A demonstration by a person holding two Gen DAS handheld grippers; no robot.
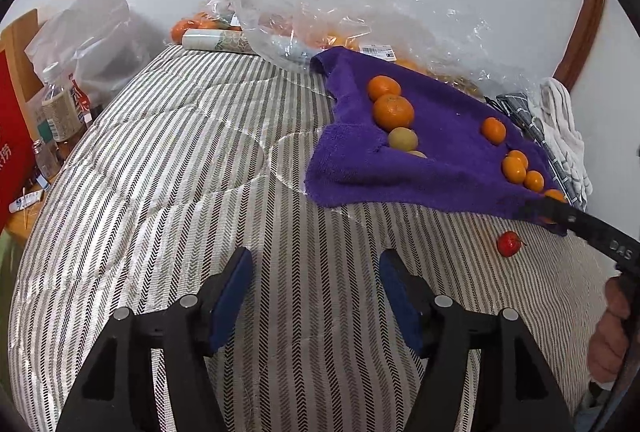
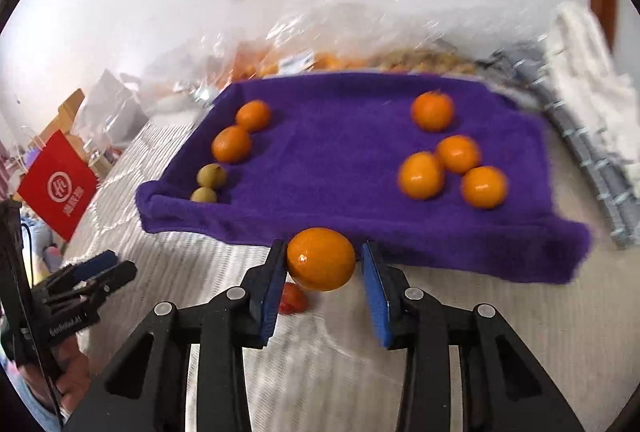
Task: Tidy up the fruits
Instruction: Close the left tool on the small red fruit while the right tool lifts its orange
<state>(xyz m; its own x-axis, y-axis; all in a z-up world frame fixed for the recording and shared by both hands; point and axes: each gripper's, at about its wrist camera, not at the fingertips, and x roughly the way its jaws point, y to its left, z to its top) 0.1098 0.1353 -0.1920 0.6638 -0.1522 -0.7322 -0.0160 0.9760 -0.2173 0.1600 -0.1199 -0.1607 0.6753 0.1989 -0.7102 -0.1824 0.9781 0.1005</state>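
My right hand-held gripper is clamped on a kumquat just above the purple towel's near edge, over the striped bed. My left hand-held gripper hangs apart and empty, well left of the small red fruit.

7 oranges, 2 green fruits, 1 red fruit.

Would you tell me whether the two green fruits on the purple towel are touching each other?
Touching: the right wrist view shows the two green fruits pressed together, no gap, on the purple towel.
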